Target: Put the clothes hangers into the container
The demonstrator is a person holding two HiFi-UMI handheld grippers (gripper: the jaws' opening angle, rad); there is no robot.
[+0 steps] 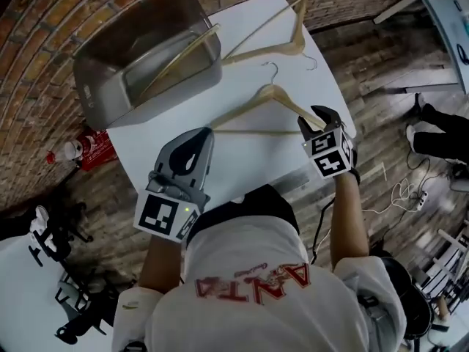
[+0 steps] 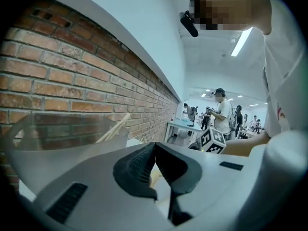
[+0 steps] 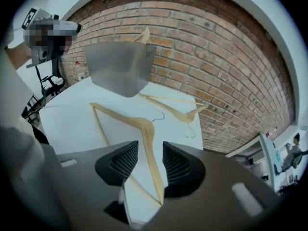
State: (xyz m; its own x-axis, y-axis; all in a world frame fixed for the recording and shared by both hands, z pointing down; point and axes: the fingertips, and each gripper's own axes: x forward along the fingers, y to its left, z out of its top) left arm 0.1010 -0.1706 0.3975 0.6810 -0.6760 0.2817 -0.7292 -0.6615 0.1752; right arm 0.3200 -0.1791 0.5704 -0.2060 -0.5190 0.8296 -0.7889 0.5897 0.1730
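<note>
A metal container point(image 1: 99, 86) stands at the far left corner of the white table point(image 1: 146, 152), with one wooden hanger point(image 1: 176, 57) leaning inside it. Two more wooden hangers lie flat on the table: a far hanger point(image 1: 275, 48) and a near hanger point(image 1: 256, 101). My right gripper point(image 1: 316, 117) is open and points steeply down over the near hanger's right arm. In the right gripper view that arm point(image 3: 147, 138) shows in the gap between the jaws point(image 3: 150, 153), untouched by the pads. My left gripper point(image 1: 204, 132) hovers over the table's near left part, shut and empty point(image 2: 155, 146).
The brick wall point(image 3: 216, 42) runs behind the container point(image 3: 120, 66). On the floor left of the table lies a red-labelled bottle point(image 1: 73, 150); to the right are cables point(image 1: 410, 189). Several people stand at tables in the background point(image 2: 221, 112).
</note>
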